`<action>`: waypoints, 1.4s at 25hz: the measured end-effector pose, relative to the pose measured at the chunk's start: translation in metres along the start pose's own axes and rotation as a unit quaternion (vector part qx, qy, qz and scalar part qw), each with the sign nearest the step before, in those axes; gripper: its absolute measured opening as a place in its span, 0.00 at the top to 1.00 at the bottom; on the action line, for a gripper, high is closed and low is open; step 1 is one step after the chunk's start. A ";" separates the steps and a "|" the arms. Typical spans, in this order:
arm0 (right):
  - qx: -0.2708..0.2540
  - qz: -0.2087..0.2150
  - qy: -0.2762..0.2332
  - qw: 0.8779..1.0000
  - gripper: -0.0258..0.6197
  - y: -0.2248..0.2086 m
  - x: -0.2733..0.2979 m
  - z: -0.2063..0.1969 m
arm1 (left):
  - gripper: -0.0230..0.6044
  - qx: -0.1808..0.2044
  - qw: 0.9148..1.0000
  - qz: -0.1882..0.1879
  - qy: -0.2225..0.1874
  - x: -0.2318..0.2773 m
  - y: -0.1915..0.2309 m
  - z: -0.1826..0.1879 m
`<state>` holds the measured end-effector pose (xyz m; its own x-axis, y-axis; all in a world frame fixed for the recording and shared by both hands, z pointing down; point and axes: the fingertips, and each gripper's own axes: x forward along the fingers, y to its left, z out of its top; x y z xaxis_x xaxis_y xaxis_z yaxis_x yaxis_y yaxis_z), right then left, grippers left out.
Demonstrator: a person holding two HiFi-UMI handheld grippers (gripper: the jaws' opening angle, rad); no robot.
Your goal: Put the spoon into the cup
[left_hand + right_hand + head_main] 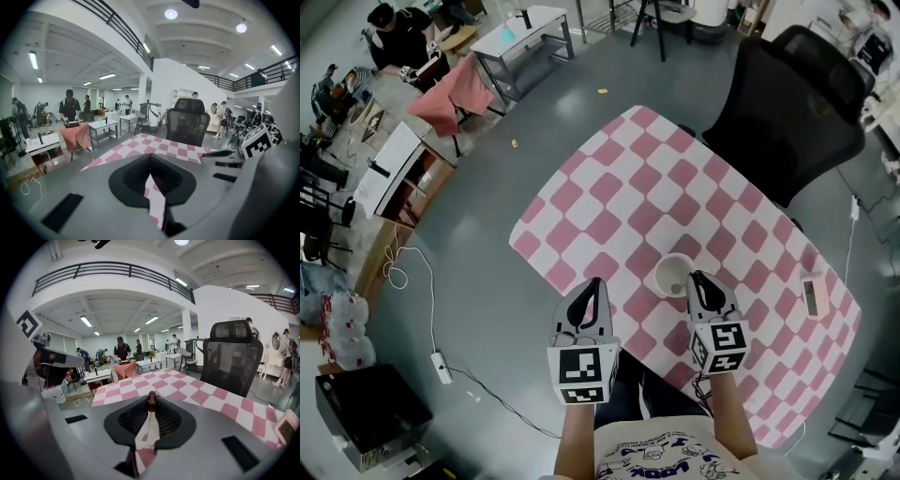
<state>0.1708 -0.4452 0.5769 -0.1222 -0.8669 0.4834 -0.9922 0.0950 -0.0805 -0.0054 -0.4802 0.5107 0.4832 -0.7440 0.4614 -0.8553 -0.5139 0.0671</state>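
Right gripper [151, 405] clamped on spoon [147, 423] by its brown top, tips at the rim of the cup [673, 275]. Risk: the thin shaft swings, clips the rim, and misses or tips the cup. Long axis near vertical, bowl end hanging down. My left gripper [150, 157] is closed, empty.

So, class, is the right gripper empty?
No, a spoon with a dark knob is clamped between the jaws of the right gripper.

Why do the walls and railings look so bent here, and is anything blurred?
Left gripper view: wide lens bows the balcony railing, dark corners. Right gripper view: same bowing, ceiling lamp glares. Head view: floor curves at edges, tablecloth sharp.
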 end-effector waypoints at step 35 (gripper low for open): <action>-0.033 -0.058 0.043 0.997 0.76 -0.027 0.032 -0.039 | 0.94 -0.010 1.000 0.023 0.012 -0.005 0.013 -0.019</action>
<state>0.1927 -0.4567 0.6283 -0.0058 -0.8290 0.5592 -0.9989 0.0311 0.0358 -0.0225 -0.4748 0.5257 0.4382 -0.7570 0.4847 -0.8805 -0.4701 0.0617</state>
